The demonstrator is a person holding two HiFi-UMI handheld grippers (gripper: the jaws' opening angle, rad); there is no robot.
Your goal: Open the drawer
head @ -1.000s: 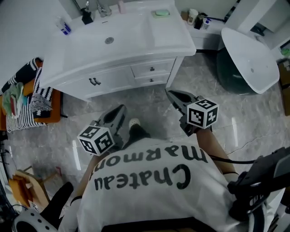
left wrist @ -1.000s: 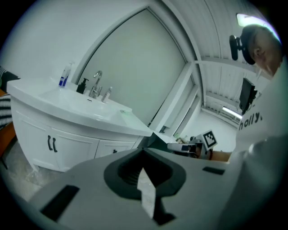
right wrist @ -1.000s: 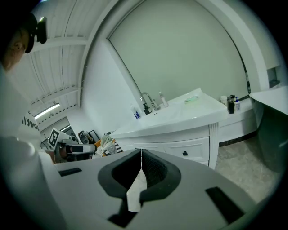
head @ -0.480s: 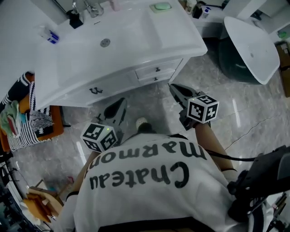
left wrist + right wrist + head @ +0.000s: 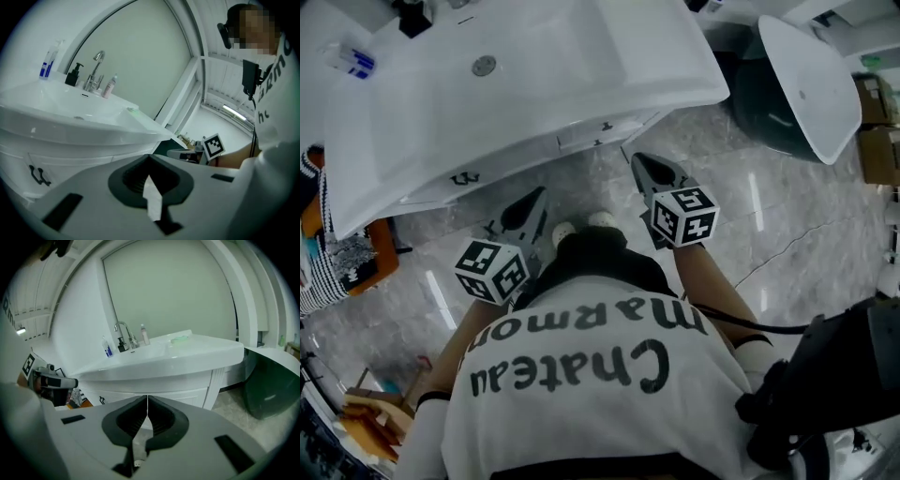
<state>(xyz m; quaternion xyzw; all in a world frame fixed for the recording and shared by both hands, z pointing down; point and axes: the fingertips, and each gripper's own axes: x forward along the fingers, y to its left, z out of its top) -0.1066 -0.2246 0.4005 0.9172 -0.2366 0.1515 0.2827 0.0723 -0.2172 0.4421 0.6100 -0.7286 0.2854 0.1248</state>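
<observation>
Head view: the drawer sits shut under the rim of the vanity, on its right side. The left claw and right claw hang in front of the vanity, apart from it.

Left gripper view: the jaws are pressed together, empty.

Right gripper view: the same.

The risk, I judge: a closed claw only bumps the small knob, or slips off it.

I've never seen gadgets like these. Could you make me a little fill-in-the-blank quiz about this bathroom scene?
1. The faucet stands at the back of the white ____.
2. The drawers under the countertop are both ____.
3. The left gripper and the right gripper have their jaws pressed together, holding ____.

Missing words: sink; closed; nothing.
</observation>
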